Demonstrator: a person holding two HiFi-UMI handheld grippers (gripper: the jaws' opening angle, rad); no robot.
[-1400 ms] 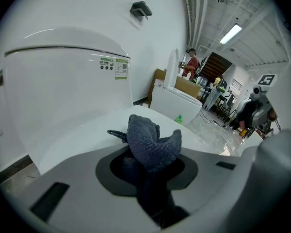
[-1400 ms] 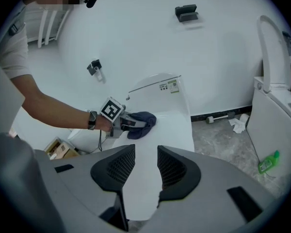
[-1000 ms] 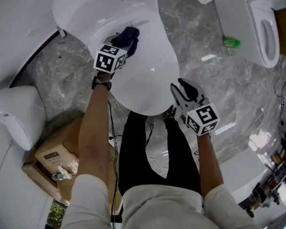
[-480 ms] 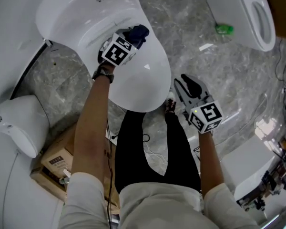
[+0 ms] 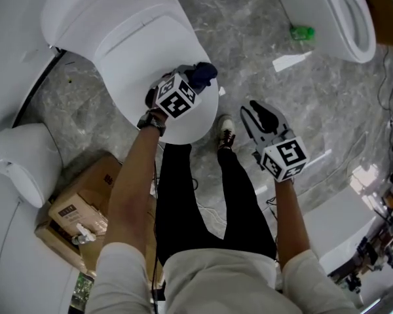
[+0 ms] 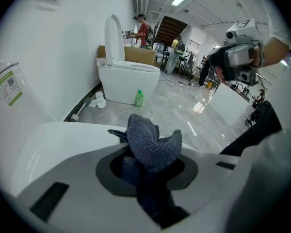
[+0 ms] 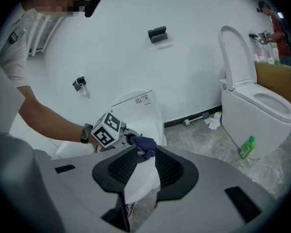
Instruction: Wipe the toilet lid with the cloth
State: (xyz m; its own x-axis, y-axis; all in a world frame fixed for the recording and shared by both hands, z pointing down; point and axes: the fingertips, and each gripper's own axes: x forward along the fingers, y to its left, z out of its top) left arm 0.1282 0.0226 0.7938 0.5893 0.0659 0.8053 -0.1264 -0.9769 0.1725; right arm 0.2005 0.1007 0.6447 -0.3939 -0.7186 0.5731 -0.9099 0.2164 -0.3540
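Observation:
The white toilet lid [image 5: 134,51] is down, seen from above in the head view. My left gripper [image 5: 195,82] is shut on a dark blue cloth [image 5: 203,72] and holds it at the lid's front right rim. In the left gripper view the bunched cloth [image 6: 150,142] fills the left gripper [image 6: 148,166]. My right gripper [image 5: 262,118] hangs over the floor to the right of the lid. Its jaws have just been closing and nothing is between them. In the right gripper view the right gripper [image 7: 145,166] stands open, facing the cloth [image 7: 144,143] and the lid [image 7: 143,176].
A second toilet [image 5: 344,12] with its lid raised stands at the back right, a green bottle [image 5: 302,33] beside it. A cardboard box [image 5: 78,208] and another white fixture [image 5: 19,162] stand at the left. The person's shoe [image 5: 226,136] is just before the lid.
The left gripper has dragged the cloth from the back of the lid near the hinge to its front right rim. The right gripper now stands further from the lid.

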